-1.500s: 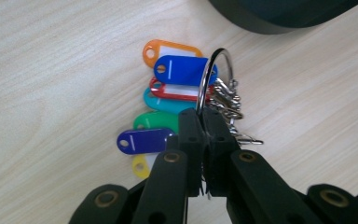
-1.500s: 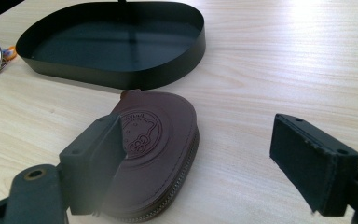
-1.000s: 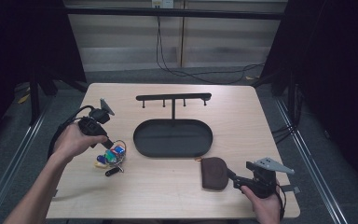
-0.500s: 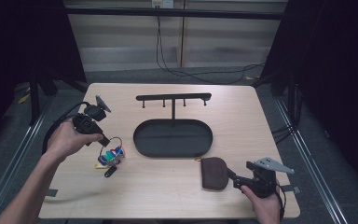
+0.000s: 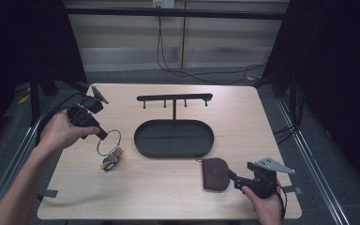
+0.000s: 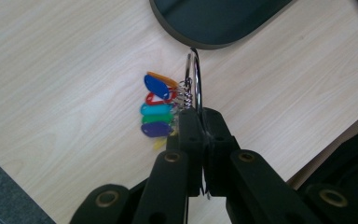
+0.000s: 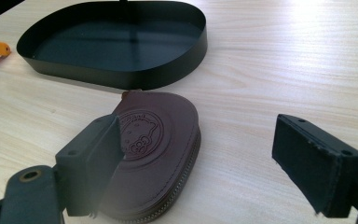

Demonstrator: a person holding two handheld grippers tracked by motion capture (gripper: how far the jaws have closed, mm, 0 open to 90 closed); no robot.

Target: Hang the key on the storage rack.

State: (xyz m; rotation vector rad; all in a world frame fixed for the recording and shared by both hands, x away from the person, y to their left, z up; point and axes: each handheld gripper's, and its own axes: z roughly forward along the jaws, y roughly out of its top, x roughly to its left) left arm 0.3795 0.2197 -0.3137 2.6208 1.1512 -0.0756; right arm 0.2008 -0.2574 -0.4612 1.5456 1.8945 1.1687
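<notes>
Pale wood grain covers the tabletop (image 5: pixel 168 187), which stands on a dark floor with cables trailing behind it. Near the middle sits a black oval tray (image 5: pixel 174 138), and a thin post rises from its far edge to a black bar with small hooks (image 5: pixel 174 98).

At the left side of the high view, the left gripper (image 5: pixel 102 135) is held in the person's left hand (image 5: pixel 62 132), above the tabletop. Its jaws are pressed together on a large metal key ring (image 5: pixel 108 142); the left gripper view shows the ring (image 6: pixel 193 77) pinched edge-on between the two black jaws. A cluster of coloured key tags (image 6: pixel 157 109), in orange, blue, red, teal, green and purple, hangs from the ring; whether they touch the wood cannot be told. The bunch sits just left of the tray, apart from its wall.

Near the front right, the right gripper (image 5: pixel 232 177) is held low in the person's right hand (image 5: pixel 267 206), pointing left. Its jaws stand wide apart and grip nothing. A brown leather zip pouch (image 7: pixel 156 154) with an embossed round emblem lies flat on the wood just in front of the tray, and one jaw overlaps the pouch's near edge in the right gripper view, though contact cannot be confirmed. The other jaw is well clear of it.
</notes>
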